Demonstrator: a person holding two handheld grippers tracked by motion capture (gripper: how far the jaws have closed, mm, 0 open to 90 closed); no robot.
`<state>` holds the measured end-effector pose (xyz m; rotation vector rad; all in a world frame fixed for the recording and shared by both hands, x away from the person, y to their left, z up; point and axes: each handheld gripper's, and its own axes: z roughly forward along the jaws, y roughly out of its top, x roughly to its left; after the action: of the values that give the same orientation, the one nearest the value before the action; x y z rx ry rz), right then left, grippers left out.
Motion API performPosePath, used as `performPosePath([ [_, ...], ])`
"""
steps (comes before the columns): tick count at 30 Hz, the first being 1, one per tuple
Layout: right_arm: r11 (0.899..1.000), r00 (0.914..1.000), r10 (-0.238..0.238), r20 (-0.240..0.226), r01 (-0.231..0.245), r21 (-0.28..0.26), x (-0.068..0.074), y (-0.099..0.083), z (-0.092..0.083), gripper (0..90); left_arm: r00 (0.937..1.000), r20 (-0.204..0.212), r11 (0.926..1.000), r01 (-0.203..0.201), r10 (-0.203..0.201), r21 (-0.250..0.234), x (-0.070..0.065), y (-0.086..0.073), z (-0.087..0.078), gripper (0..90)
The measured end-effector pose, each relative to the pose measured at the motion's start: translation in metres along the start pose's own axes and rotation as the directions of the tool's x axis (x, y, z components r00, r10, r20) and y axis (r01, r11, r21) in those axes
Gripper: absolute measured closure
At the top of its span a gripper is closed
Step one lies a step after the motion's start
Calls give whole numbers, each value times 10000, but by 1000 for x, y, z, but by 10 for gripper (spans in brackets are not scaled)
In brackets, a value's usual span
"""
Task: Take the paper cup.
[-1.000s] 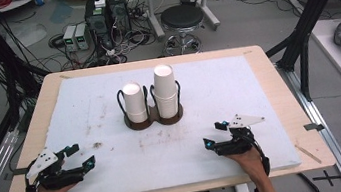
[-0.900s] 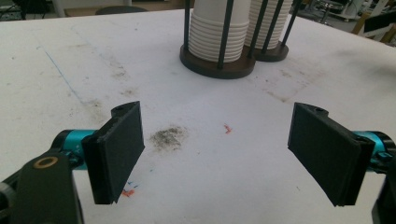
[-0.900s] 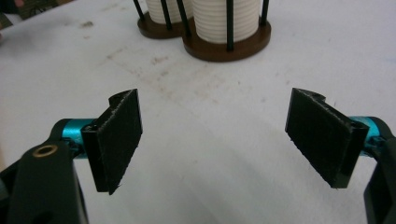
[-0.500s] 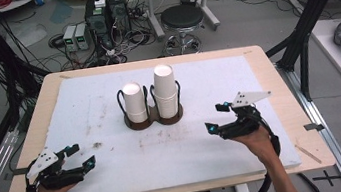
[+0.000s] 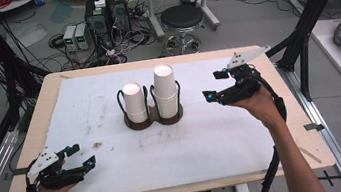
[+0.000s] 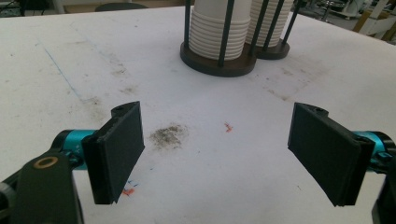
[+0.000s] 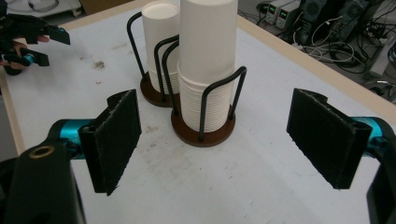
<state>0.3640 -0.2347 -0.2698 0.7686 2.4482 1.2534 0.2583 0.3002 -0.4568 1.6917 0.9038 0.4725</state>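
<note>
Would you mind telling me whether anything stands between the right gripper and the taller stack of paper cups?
Nothing visible does. The right gripper hovers open beside the taller cup stack, with bare white table cover below. The holder's black wire loops wrap only the stack's lower part.

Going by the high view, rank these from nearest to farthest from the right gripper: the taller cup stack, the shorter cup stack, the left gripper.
1. Taller cup stack, just left of the right gripper, in the holder's right ring.
2. Shorter cup stack, one ring further left.
3. Left gripper, far across at the table's near left corner.
</note>
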Motion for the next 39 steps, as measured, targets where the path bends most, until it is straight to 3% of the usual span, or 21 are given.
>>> performPosePath([
  [8,9950,9991,-321,-275,346,939,-14,47,13,163,9999,23,9999,146,-147,46,1,0,1,183],
  [14,9835,9969,-422,-663,532,1731,-20,80,33,160,10000,35,9998,36,-36,175,0,1,2,184],
  [21,9688,9946,-561,-871,754,2362,-20,97,52,159,9999,72,9998,125,-126,148,0,0,2,183],
  [24,9535,9931,-608,-1007,877,2884,-19,107,65,143,9999,137,9998,102,-105,193,1,1,2,184],
  [25,9535,9931,-608,-1007,877,2884,-19,107,65,143,9998,146,9997,136,-139,214,1,1,3,184],
  [26,9451,9904,-621,-1236,982,3117,-18,111,71,142,9998,180,9995,53,-59,312,1,1,3,183],
  [27,9451,9904,-621,-1236,982,3117,-18,111,71,142,9998,180,9995,53,-59,312,1,1,3,183],
  [28,9343,9897,-650,-1275,1052,3407,-17,116,77,142,9998,215,9994,37,-44,332,1,1,3,183],
  [29,9343,9897,-650,-1275,1052,3407,-17,116,77,142,9998,215,9994,37,-44,332,1,1,3,183],
  [30,9237,9881,-738,-1349,1187,3642,-16,120,82,142,9997,226,9995,35,-42,318,1,1,3,184],
  [31,9237,9881,-738,-1349,1187,3642,-16,120,82,142,9997,226,9995,35,-42,318,1,1,3,183],
  [32,9155,9876,-750,-1378,1230,3830,-15,124,87,142,9997,236,9995,37,-44,313,1,1,3,183],
  [35,9116,9859,-807,-1468,1326,3890,-15,127,91,142,9997,257,9995,35,-43,315,1,1,3,183],
  [36,9022,9858,-892,-1426,1406,4078,-13,131,96,142,9997,244,9995,16,-24,307,1,1,3,183],
  [37,9022,9858,-892,-1426,1406,4078,-13,131,96,142,9997,244,9995,16,-24,307,1,1,3,183],
  [38,8880,9841,-1023,-1452,1562,4326,-11,134,102,142,9996,270,9994,13,-22,346,1,1,4,183],
  [39,8880,9841,-1023,-1452,1562,4326,-11,134,102,142,9996,270,9994,13,-22,346,1,1,4,183],
])
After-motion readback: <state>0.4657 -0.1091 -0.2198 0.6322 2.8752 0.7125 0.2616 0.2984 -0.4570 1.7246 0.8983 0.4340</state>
